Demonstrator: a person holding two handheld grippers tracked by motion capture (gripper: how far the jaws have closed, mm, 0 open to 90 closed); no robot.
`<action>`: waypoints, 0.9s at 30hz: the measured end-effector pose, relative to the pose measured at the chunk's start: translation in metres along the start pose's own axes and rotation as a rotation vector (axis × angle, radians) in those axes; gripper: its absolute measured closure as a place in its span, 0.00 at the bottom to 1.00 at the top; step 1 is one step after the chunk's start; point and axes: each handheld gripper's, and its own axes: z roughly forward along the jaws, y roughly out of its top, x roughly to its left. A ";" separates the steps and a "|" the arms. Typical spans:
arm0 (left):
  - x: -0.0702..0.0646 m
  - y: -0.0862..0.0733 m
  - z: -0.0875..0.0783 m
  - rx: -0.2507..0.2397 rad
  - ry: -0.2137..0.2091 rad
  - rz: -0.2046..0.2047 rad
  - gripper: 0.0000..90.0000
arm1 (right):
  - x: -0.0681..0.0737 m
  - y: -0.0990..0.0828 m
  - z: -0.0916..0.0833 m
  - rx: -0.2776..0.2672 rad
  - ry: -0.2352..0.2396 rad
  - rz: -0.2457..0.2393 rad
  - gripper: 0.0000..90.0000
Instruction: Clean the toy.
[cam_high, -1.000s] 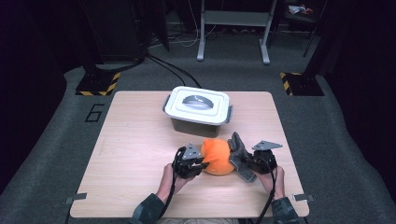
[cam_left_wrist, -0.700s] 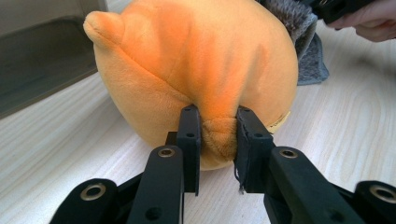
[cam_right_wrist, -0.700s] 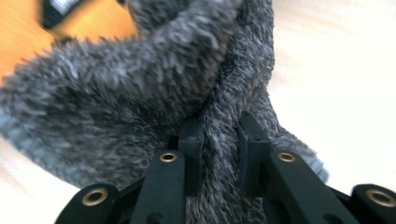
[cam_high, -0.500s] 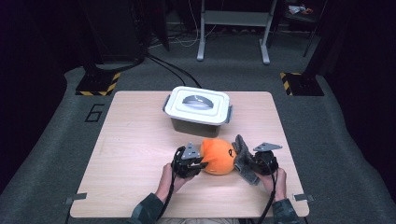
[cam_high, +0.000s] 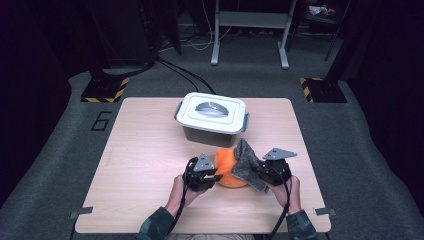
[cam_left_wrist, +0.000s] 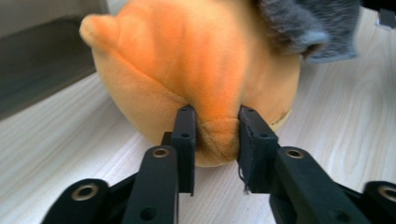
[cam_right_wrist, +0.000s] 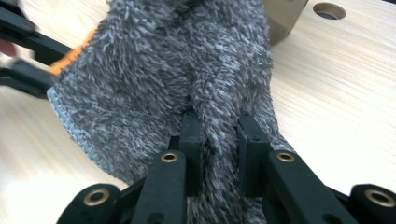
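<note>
The left gripper (cam_left_wrist: 215, 122) has its two black jaws pinched on a small fold of the round orange plush toy (cam_left_wrist: 196, 70); the jaws have just been easing a little wider, yet the nub of orange fabric sits squeezed between the pads. In the high view this left gripper (cam_high: 216, 177) lies at the toy's left side, held by the person's left hand (cam_high: 181, 189) coming in from the near edge of the table. The right gripper (cam_right_wrist: 219, 126) is clamped tight on a ridge of the fuzzy grey fleece cloth (cam_right_wrist: 177, 79), whose pile bulges up between and around the jaws. Seen from above, the right gripper (cam_high: 260, 172) holds this grey cloth (cam_high: 248, 162) raised and draped against the right side of the orange toy (cam_high: 227, 167), touching it and covering part of it. The toy rests on the light wooden table (cam_high: 145, 150), near the middle of its near half, just in front of a grey plastic box with a white clip-on lid (cam_high: 212, 112) that stands toward the far edge.
</note>
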 end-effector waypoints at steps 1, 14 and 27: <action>0.000 0.000 -0.001 0.004 -0.002 0.011 0.75 | 0.000 0.000 0.002 0.000 -0.006 0.007 0.84; -0.009 -0.008 -0.001 -0.022 0.085 0.126 0.46 | -0.006 -0.002 0.003 -0.007 0.002 0.024 0.84; -0.011 -0.010 0.008 -0.043 0.067 0.117 0.80 | -0.009 -0.003 0.003 -0.027 0.010 0.039 0.84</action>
